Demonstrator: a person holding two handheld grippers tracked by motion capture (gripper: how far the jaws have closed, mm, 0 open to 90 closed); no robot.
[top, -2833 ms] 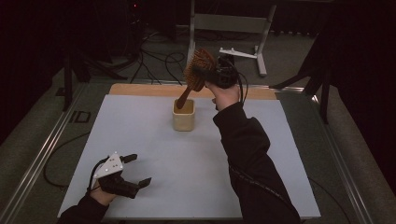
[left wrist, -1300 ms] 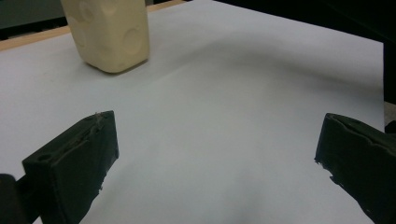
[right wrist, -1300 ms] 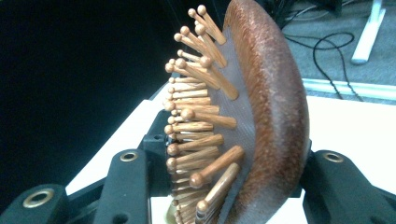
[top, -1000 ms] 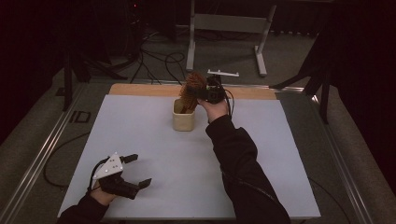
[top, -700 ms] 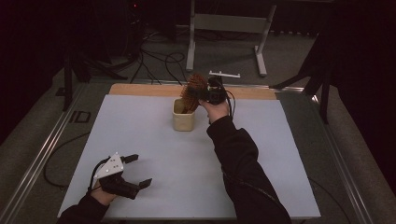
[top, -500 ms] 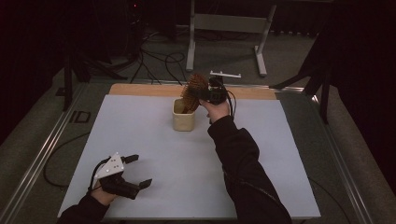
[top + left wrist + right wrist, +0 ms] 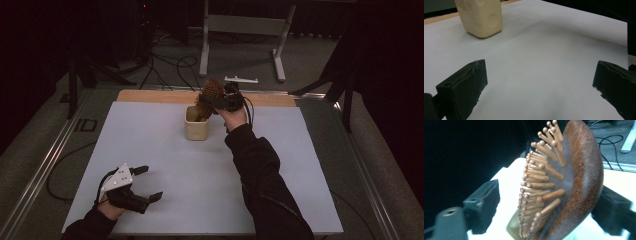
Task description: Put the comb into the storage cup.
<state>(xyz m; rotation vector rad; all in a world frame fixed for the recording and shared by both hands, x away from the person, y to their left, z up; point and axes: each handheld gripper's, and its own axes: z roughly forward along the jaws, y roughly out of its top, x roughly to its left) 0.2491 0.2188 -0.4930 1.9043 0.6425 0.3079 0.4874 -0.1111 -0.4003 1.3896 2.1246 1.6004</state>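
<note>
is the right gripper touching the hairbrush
Cannot tell. In the right gripper view the jaws of the right gripper, which have just been opening, flank the hairbrush: a gap shows on the bristle side, but its back hides the other jaw.

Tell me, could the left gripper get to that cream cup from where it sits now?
Probably yes: bare white table lies between the left gripper and the cream cup. Its jaws stand open, though the hairbrush stands in the cup.

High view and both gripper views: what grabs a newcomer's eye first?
The wooden hairbrush, pins out, standing head-up in the cream cup at the far middle of the white table. The right tongs have just been opening around the brush head; a gap shows on the pin side. The left tongs sit open and empty at the near left corner.
</note>
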